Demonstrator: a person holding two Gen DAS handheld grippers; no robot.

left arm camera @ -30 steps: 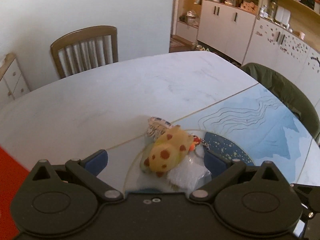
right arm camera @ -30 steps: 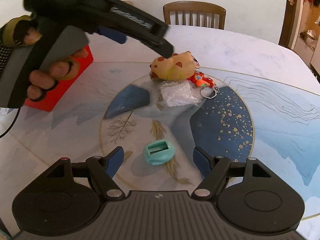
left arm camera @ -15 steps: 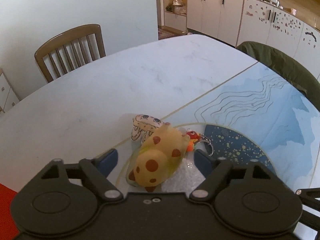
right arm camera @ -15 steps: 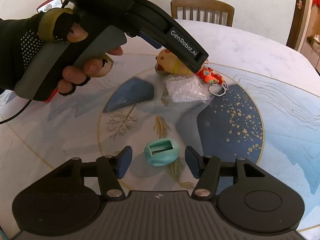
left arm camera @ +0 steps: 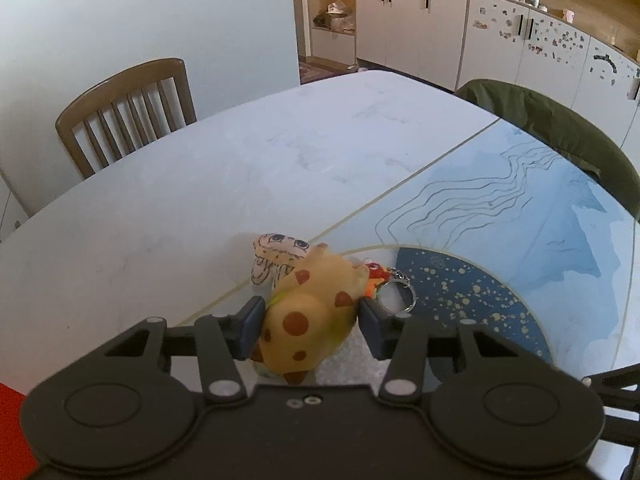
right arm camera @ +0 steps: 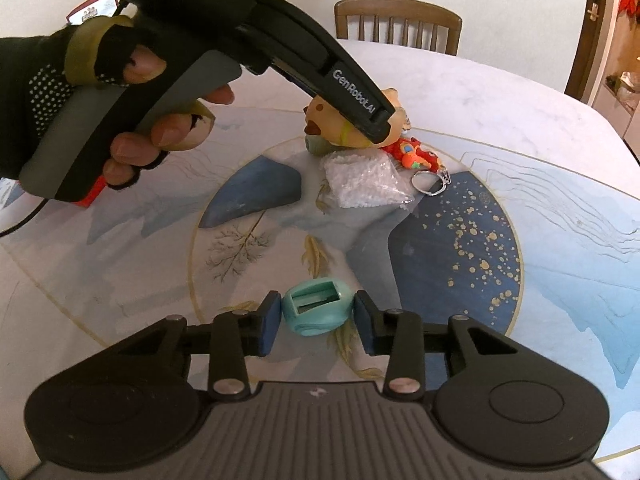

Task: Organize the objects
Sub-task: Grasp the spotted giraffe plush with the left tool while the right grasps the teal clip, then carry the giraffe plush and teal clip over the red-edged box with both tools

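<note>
The left gripper has its blue pads pressed against both flanks of the spotted yellow toy, clamping it low over the bench; a small cloth doll lies just ahead of its left pad, an orange keychain just ahead of its right pad, and a clear plastic bag sits beneath the toy. The right gripper is closed in around a teal plastic piece that rests on the bench between its pads, which sit just beside or touching its sides. Ahead and left of this gripper, a gloved hand holds the other tool's handle.
</note>
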